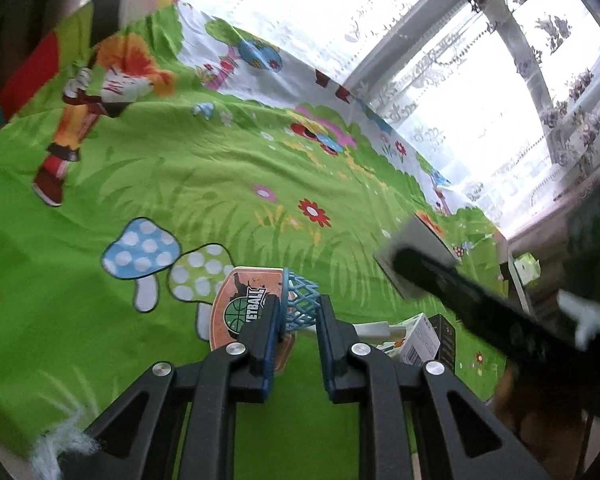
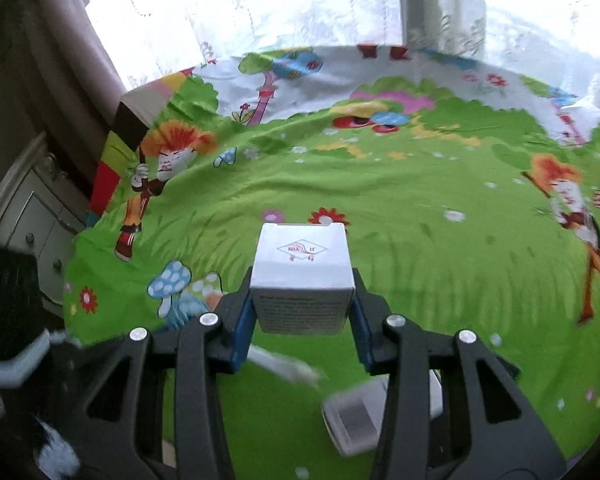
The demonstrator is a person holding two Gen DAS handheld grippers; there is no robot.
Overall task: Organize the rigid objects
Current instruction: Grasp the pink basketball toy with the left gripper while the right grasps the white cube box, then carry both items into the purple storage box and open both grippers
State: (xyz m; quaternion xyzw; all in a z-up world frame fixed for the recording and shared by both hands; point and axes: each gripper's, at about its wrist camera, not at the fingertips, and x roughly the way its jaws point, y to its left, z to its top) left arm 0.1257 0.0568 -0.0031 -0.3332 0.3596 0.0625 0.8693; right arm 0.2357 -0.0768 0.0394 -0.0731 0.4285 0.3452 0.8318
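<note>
Matt cardboard box, plastic net hoop, cloth sheet.

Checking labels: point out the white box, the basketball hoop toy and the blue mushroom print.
white box (image 2: 303,254): right wrist view, top face.
basketball hoop toy (image 1: 240,304): left wrist view, backboard.
blue mushroom print (image 1: 142,250): left wrist view, cap.
</note>
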